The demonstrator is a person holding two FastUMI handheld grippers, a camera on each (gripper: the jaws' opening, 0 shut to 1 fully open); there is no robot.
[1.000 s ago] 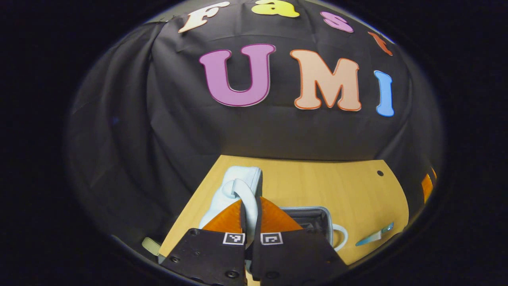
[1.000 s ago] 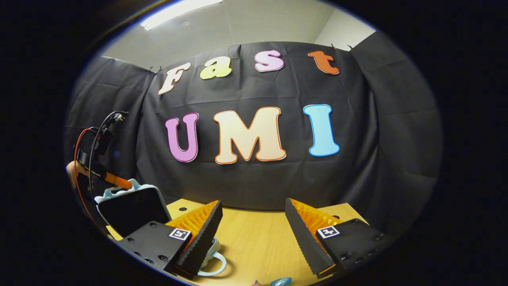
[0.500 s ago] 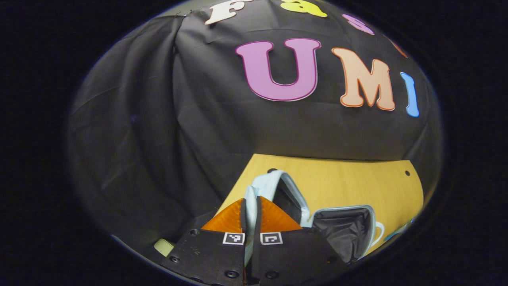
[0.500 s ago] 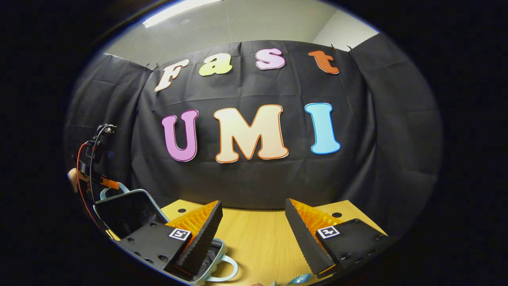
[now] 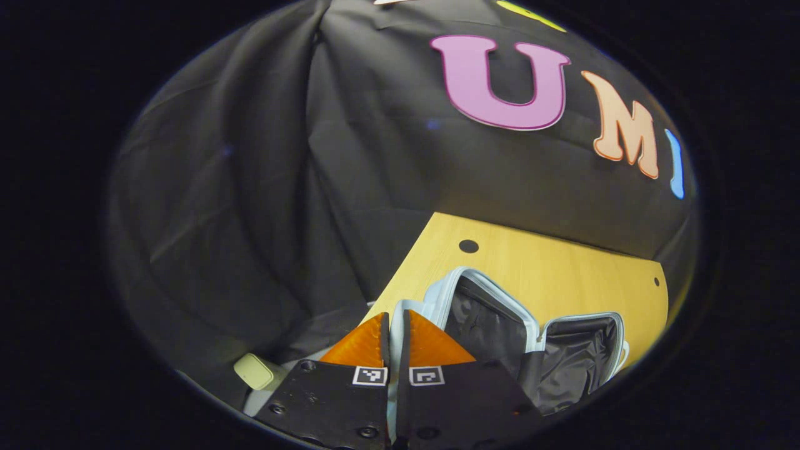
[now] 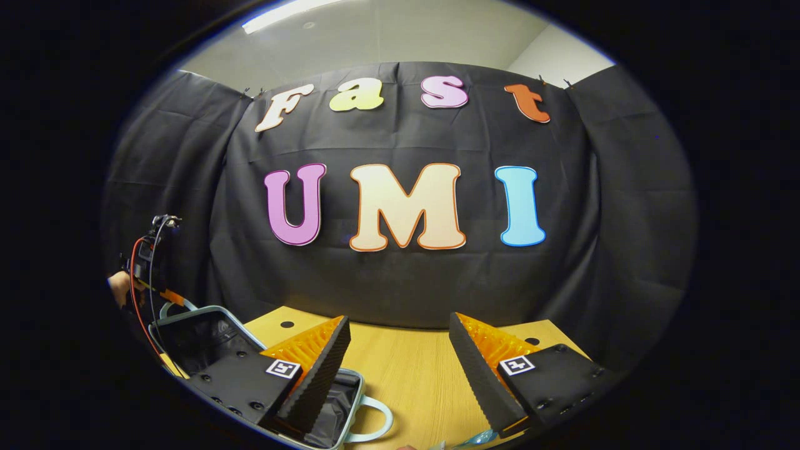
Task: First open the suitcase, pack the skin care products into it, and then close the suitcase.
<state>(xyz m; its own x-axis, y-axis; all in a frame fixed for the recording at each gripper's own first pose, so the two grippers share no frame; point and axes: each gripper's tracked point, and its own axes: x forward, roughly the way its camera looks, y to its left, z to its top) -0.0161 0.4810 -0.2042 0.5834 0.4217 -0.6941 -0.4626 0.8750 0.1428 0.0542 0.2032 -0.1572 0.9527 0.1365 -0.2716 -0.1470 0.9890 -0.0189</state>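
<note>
Fingers of the left gripper (image 5: 395,325) are clamped on the pale-blue, black-lined suitcase lid's (image 5: 487,312) handle; the right gripper's (image 6: 400,350) are spread, empty, beside the base.

black cloth wall (image 6: 400,287) behind wooden table (image 6: 406,375), ceiling light (image 6: 281,9) above.

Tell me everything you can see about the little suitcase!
The suitcase is pale blue outside with shiny black lining inside. It lies wide open on the wooden table, near the table's left end. One half lies flat; the lid half tilts back. A looped handle sticks out from the flat half. The left claw is shut on the lid's handle.
</note>
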